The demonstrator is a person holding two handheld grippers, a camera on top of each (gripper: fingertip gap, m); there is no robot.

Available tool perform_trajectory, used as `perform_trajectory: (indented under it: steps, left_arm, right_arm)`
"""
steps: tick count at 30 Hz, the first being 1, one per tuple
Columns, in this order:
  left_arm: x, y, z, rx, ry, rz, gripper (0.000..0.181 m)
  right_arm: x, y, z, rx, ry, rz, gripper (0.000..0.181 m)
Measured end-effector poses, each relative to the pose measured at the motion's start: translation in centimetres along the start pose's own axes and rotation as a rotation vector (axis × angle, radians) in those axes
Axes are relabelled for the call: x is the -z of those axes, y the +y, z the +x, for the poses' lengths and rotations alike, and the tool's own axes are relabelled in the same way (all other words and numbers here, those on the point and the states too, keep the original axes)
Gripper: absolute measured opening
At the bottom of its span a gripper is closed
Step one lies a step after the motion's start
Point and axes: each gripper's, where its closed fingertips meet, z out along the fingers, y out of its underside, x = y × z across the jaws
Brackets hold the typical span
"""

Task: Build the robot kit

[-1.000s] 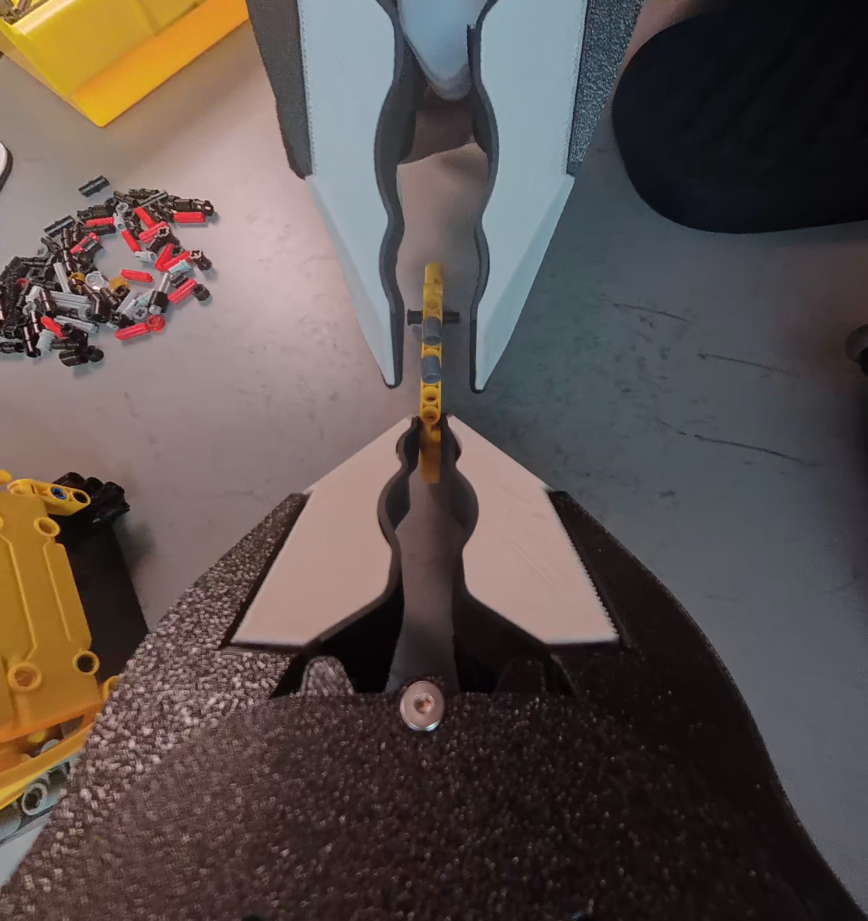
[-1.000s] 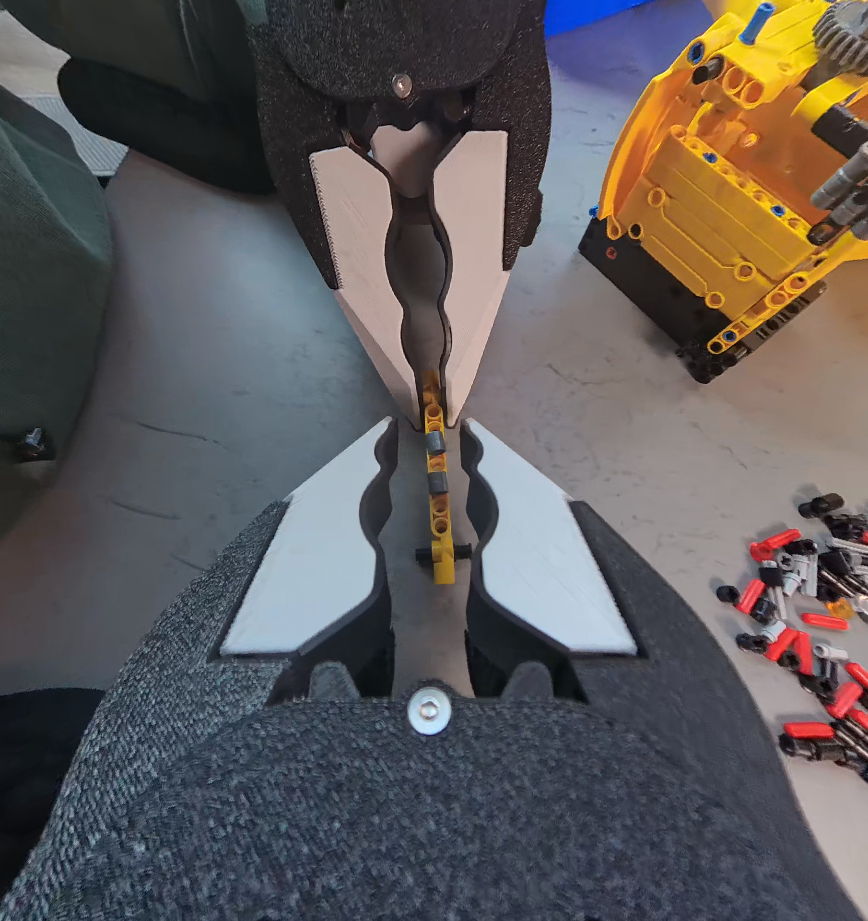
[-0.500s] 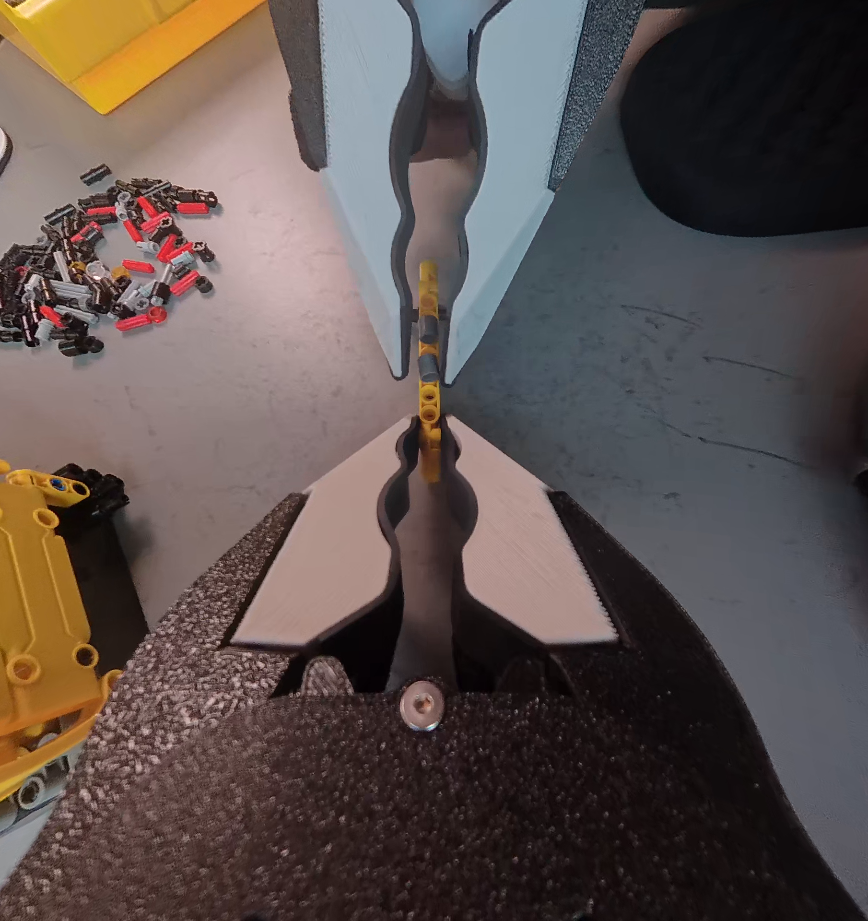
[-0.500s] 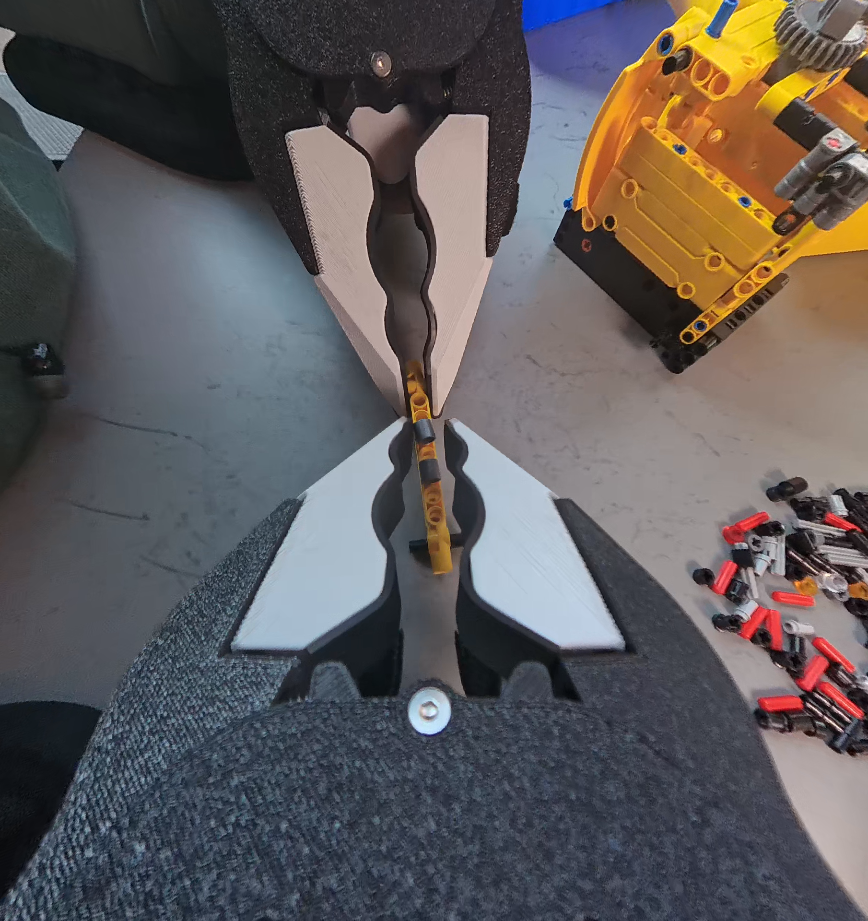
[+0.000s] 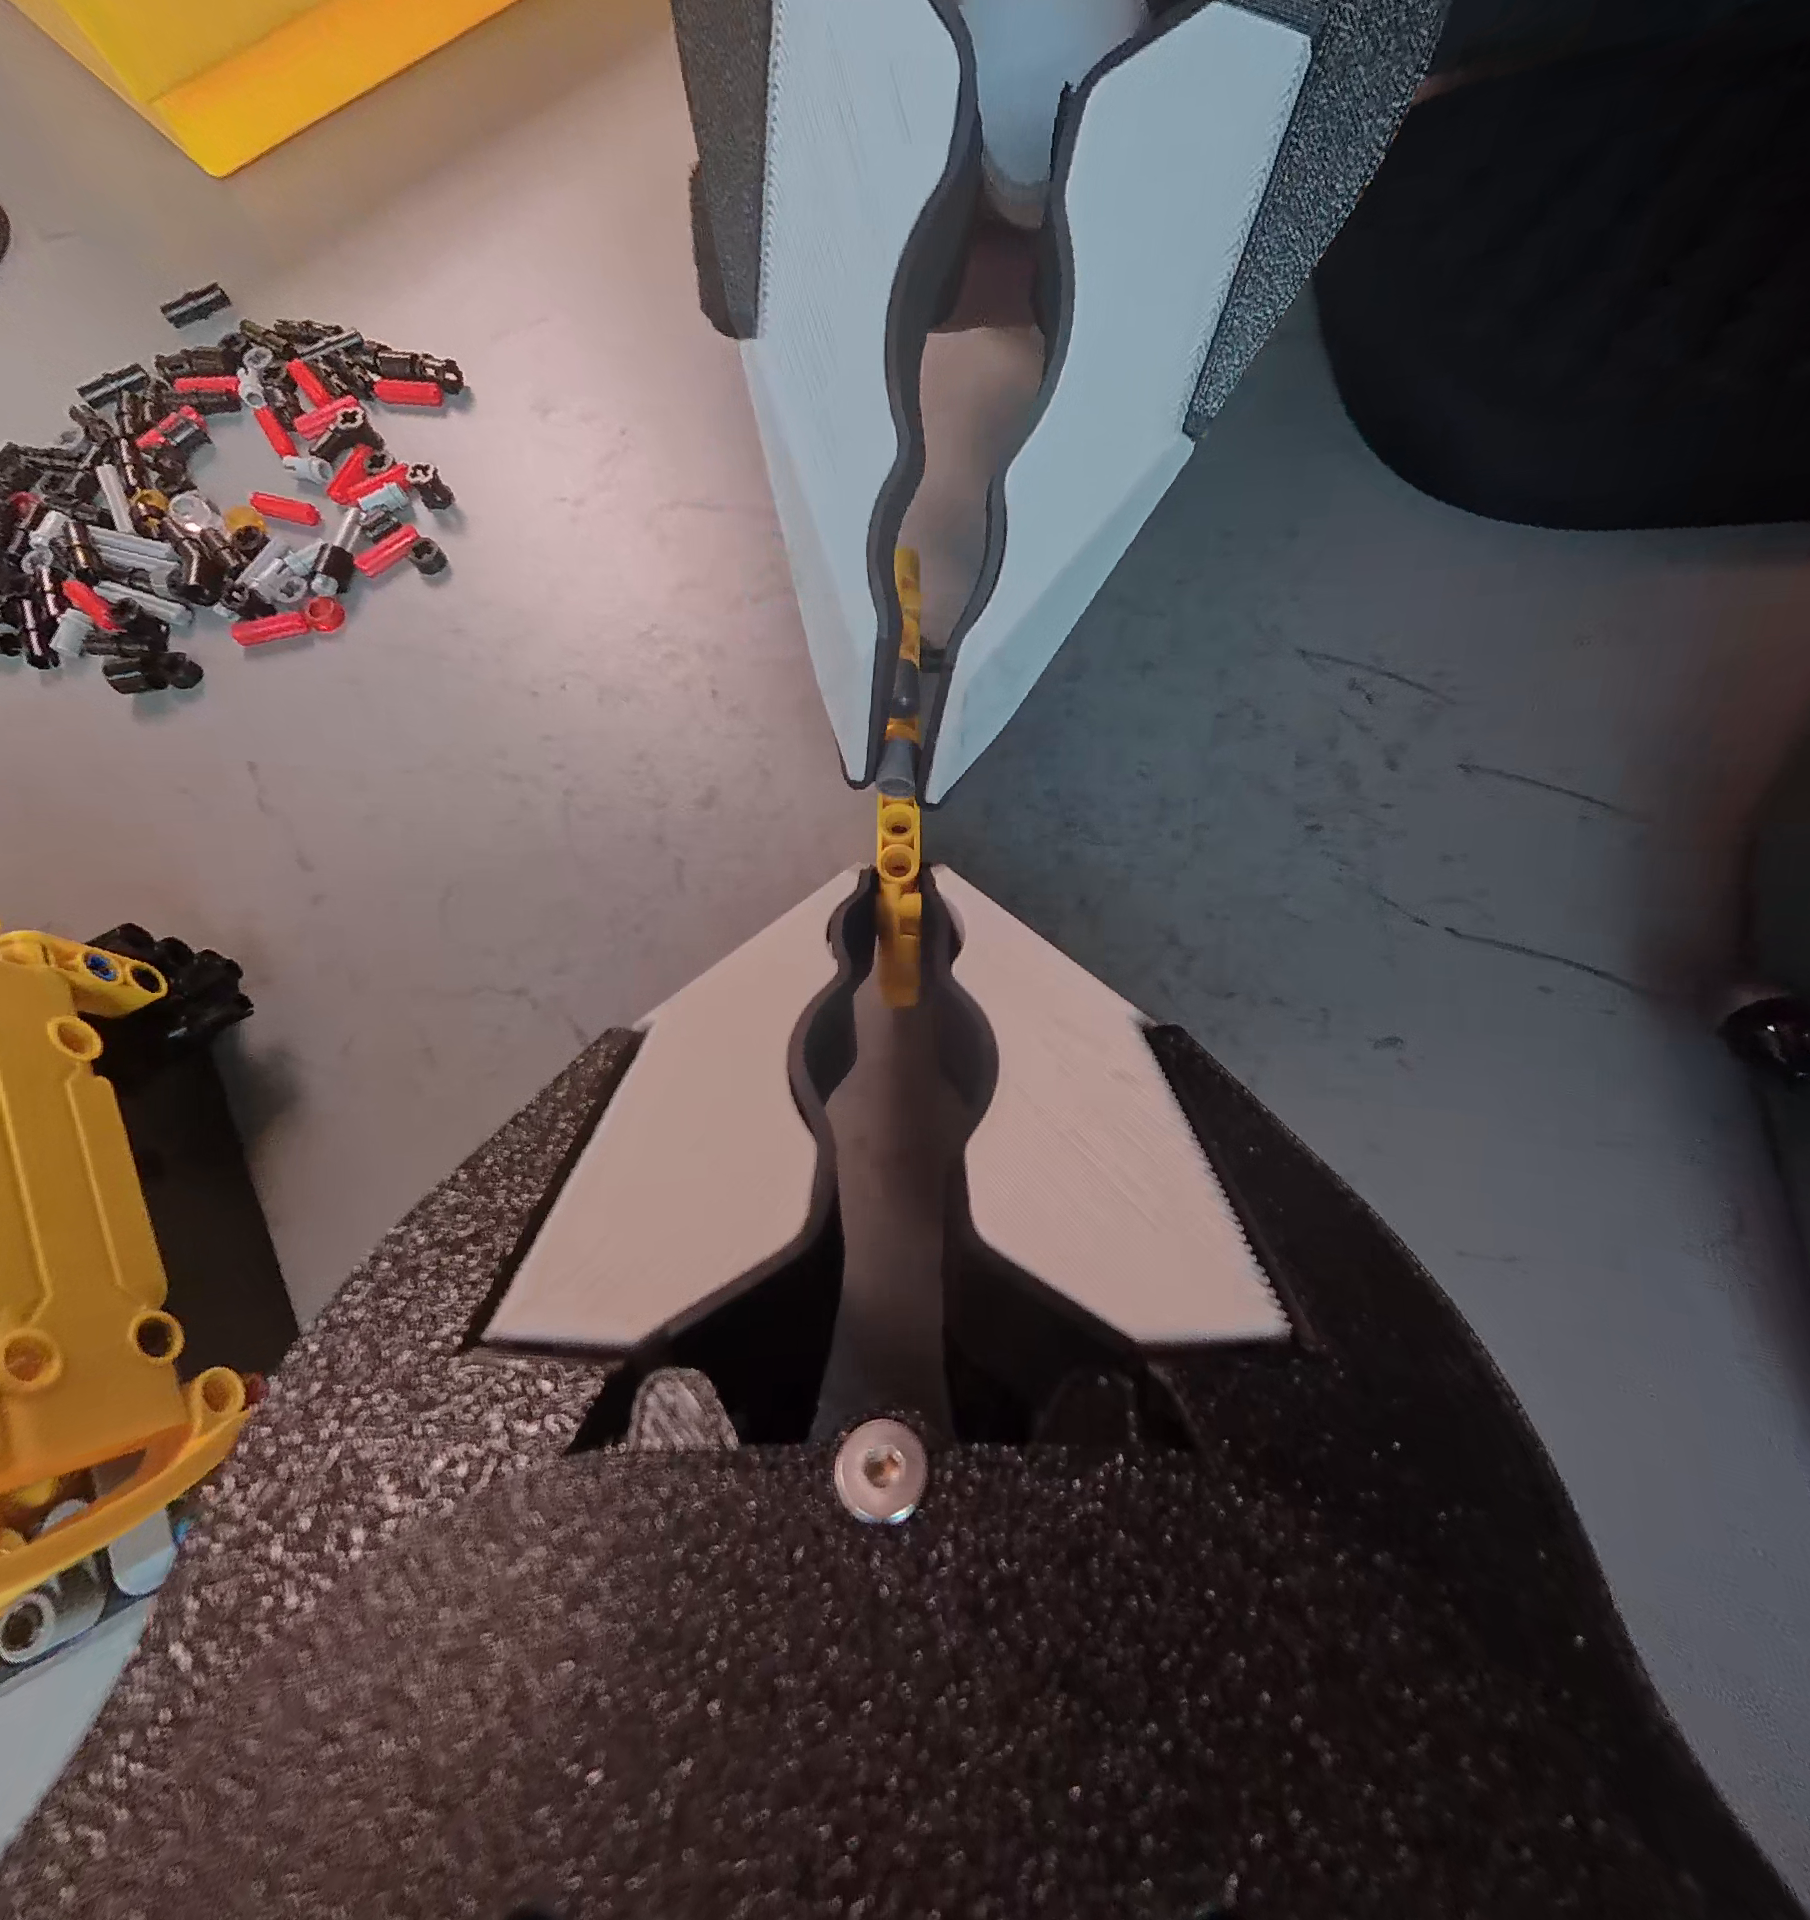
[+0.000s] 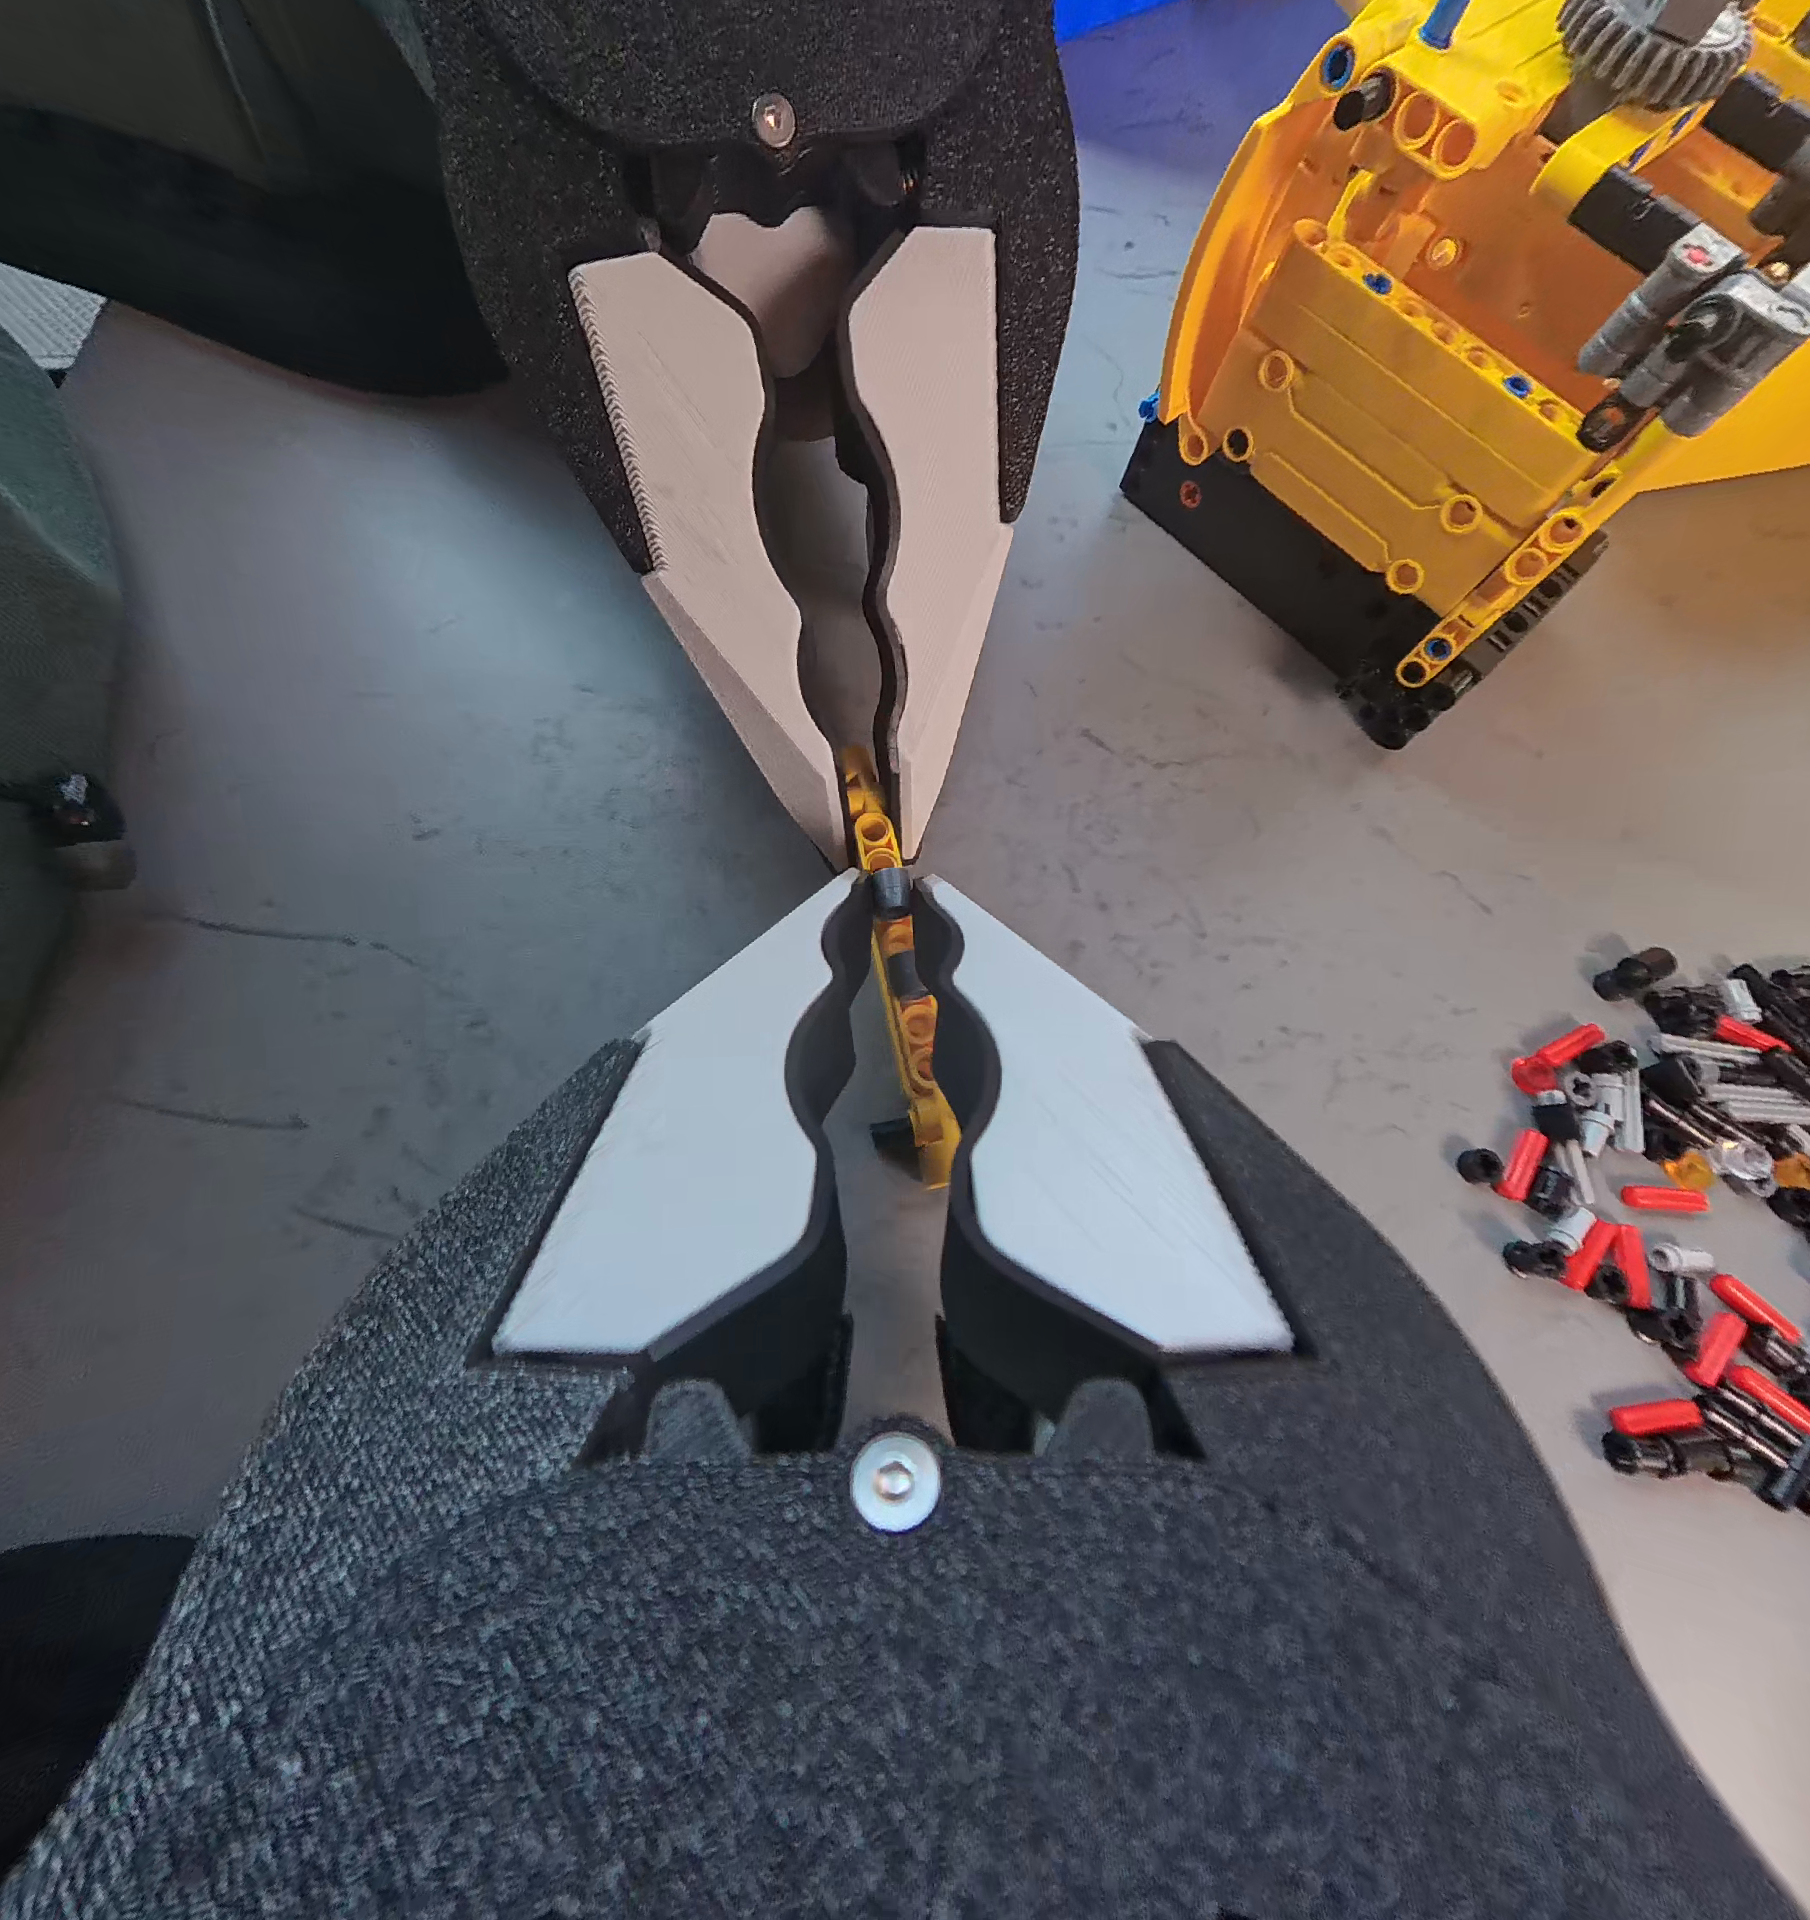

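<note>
Left wrist view: left claw (image 5: 896, 894) clamped on near end of yellow beam (image 5: 898, 842), above grey desk (image 5: 1400, 831); right claw (image 5: 896, 779) pinches its far end; loose pins (image 5: 194, 509) lie left

Right wrist view: right claw (image 6: 888, 894) closed on the beam (image 6: 916, 1023); yellow model (image 6: 1452, 343) stands upper right

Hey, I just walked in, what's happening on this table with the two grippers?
Two handheld grippers face each other tip to tip over a grey table, both shut on one thin yellow beam that carries dark grey sleeves. The left gripper pinches one end; the right gripper has closed around the other end. A pile of small black, red and grey pins lies to one side, and a partly built yellow model vehicle stands near it.
</note>
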Motion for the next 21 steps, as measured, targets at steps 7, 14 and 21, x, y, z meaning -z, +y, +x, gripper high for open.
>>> perform_trajectory:
  steps: [7, 14, 21]
  left_arm:
    - [0.1, 0.0, 0.8, -0.039, 0.055, 0.002, 0.007]
    - [0.2, 0.1, 1.1, -0.045, 0.084, 0.003, 0.007]
    - [0.2, 0.1, 1.1, -0.041, 0.088, 0.002, 0.007]
  right_arm:
    - [0.2, 0.0, -0.9, 0.029, -0.085, 0.035, 0.007]
    - [0.1, -0.1, -1.3, 0.037, -0.116, 0.041, 0.006]
    - [0.1, -0.1, -1.3, 0.022, -0.115, 0.041, 0.007]
